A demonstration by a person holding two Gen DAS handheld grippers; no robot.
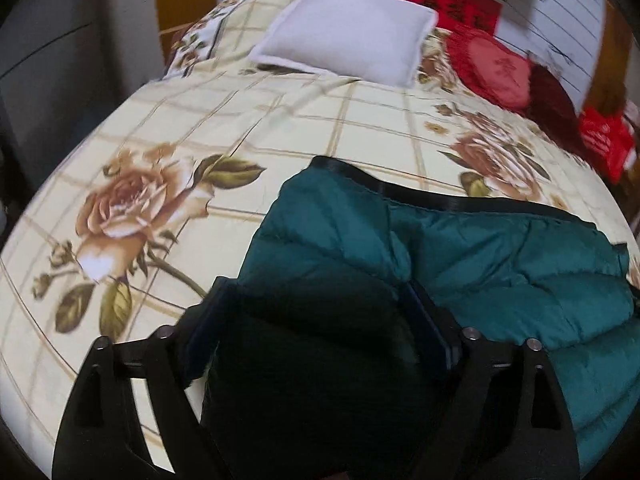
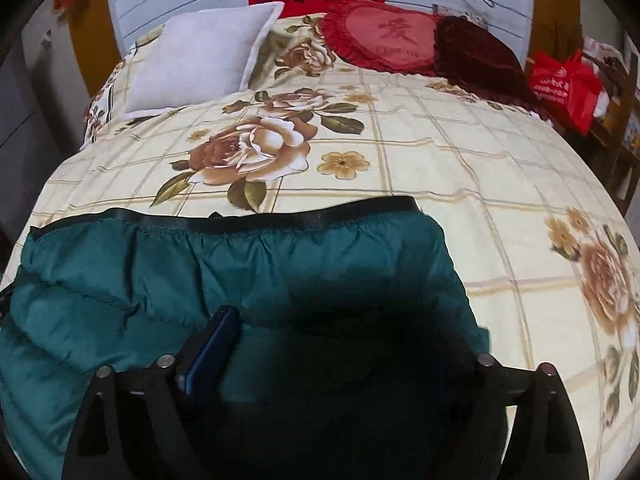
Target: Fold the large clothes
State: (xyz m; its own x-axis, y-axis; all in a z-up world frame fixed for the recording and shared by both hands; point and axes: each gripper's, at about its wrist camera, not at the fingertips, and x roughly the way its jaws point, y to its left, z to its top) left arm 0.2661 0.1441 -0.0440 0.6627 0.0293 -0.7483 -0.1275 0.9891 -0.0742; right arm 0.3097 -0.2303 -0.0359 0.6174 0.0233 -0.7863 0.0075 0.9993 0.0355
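A teal quilted down jacket (image 2: 248,280) lies on a bed covered by a cream bedspread (image 2: 440,168) printed with large roses. The jacket sits at the near end of the bed, its black elastic hem (image 2: 256,218) stretched across the far edge of the garment, towards the pillows. A white pillow (image 2: 200,64) and a red heart-shaped cushion (image 2: 384,36) rest well apart from it at the head of the bed.

Both grippers point down at the jacket. The left gripper (image 1: 316,320) stands wide, with a dark, shadowed bulge of the jacket between its fingers; its blue pads do not appear to press on the cloth. The right gripper (image 2: 352,344) is likewise spread wide over the jacket's right side, fabric between the fingers but seemingly not pinched.

The step in hand looks like taking hold of the near part of the jacket for a fold. To do it well, each gripper should bite one clear edge or seam, not a puffy mound, since slick padded cloth will likely slip. Both should close at matching points on either side, so the fold lands square against the hem.
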